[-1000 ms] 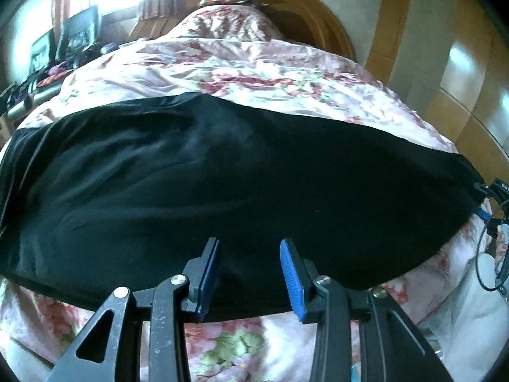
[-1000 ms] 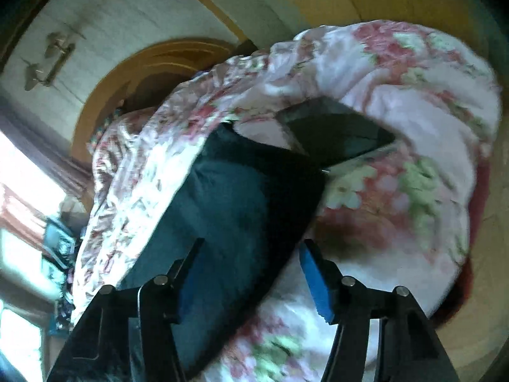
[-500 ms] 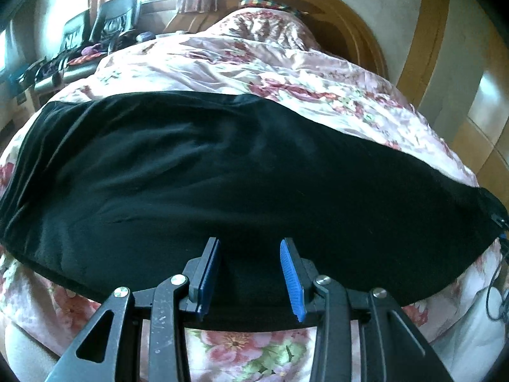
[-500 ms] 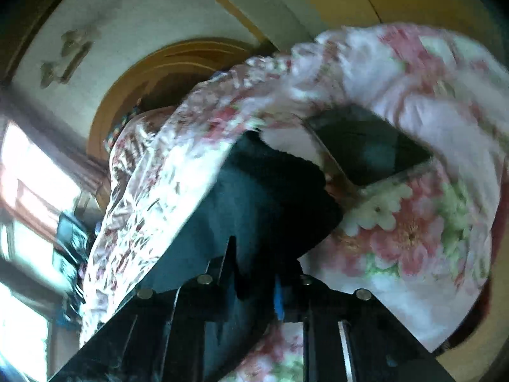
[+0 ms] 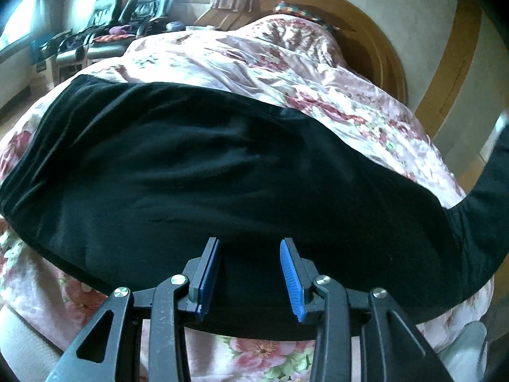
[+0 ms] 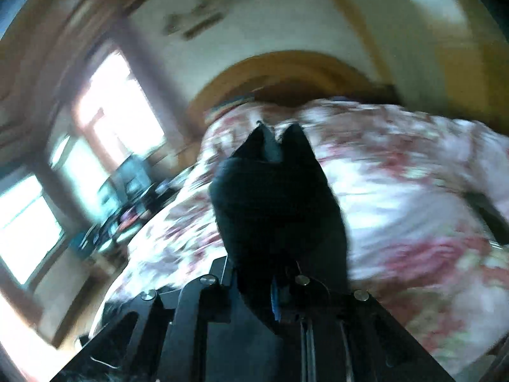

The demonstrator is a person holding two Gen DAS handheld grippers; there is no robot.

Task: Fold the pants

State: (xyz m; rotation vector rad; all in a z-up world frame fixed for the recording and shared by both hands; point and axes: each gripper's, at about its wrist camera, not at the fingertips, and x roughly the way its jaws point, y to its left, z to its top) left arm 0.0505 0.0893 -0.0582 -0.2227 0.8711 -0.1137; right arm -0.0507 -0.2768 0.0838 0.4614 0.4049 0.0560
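Note:
The black pants [image 5: 206,175] lie spread across a floral bed cover [image 5: 270,63]. My left gripper [image 5: 249,273] is open, its blue pads over the pants' near edge, holding nothing. At the right of the left wrist view the pants' end [image 5: 483,210] rises off the bed. In the blurred right wrist view my right gripper [image 6: 254,283] is shut on that end of the pants [image 6: 276,197], which stands bunched up above the jaws and hides the fingertips.
A curved wooden headboard [image 5: 381,41] stands at the far end of the bed. Black chairs [image 5: 136,3] and clutter sit by the bright window at the far left. Wooden wall panels [image 5: 458,47] are on the right.
My right gripper closed on the pants' end and lifted it off the bed, swinging upward. My left gripper stayed open and shifted slightly along the near edge.

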